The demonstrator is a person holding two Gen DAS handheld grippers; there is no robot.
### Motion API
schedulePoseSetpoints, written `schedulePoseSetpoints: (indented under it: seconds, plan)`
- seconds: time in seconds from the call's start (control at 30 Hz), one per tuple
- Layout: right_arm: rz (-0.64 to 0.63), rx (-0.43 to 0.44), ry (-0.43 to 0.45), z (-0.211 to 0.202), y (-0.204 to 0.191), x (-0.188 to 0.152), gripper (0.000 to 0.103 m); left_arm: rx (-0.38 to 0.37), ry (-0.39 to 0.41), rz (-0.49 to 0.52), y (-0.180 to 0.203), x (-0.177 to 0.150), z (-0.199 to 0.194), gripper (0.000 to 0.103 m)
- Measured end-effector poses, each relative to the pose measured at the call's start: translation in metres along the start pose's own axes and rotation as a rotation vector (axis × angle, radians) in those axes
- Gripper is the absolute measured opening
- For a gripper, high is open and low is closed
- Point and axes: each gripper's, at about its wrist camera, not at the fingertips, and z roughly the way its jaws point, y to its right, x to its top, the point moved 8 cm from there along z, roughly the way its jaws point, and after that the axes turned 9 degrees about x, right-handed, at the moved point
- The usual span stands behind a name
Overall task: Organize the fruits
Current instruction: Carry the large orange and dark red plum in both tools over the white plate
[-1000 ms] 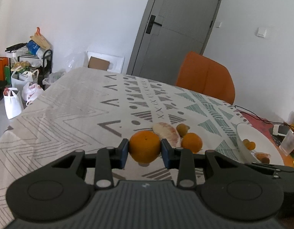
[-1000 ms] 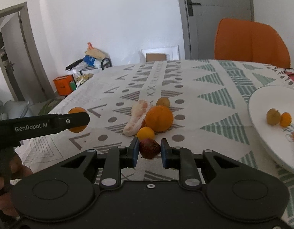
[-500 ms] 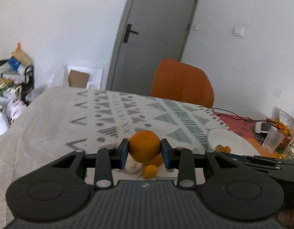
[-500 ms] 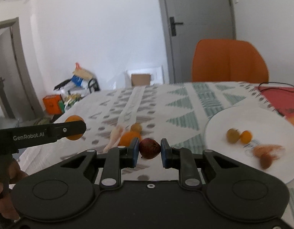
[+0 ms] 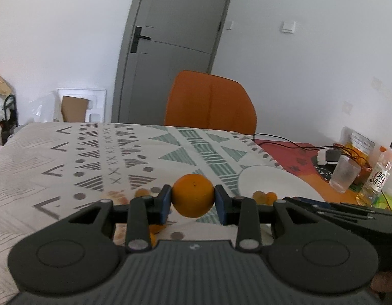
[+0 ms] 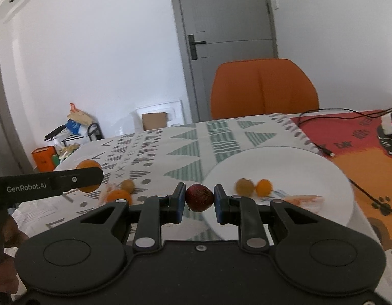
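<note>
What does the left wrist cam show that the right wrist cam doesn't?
Left wrist only: clear cup, bottle.
Right wrist only: dark red fruit clamped in the right gripper, orange box on the floor.
Both: white plate, orange chair, grey door, and the orange clamped in the left gripper.

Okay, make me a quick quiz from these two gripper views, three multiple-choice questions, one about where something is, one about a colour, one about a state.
1. Where is the white plate?
A. on the patterned tablecloth
B. on the orange chair
C. on the floor

2. What colour is the fruit in the right gripper?
A. green
B. dark red
C. white

3. What is the state of the left gripper?
A. open and holding nothing
B. out of view
C. shut on an orange

Answers:
1. A, the plate rests on the tablecloth.
2. B, the dark red fruit sits between its pads.
3. C, the orange is pinched between its pads.
</note>
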Motion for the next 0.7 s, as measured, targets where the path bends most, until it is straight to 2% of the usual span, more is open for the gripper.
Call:
schedulePoseSetpoints:
  seconds: [0.7]
  plan:
    - [0.112, -0.095, 0.002, 0.009, 0.077, -0.006, 0.022, -0.12, -0.059, 0.071, 0.069, -0.004, 0.061, 0.035]
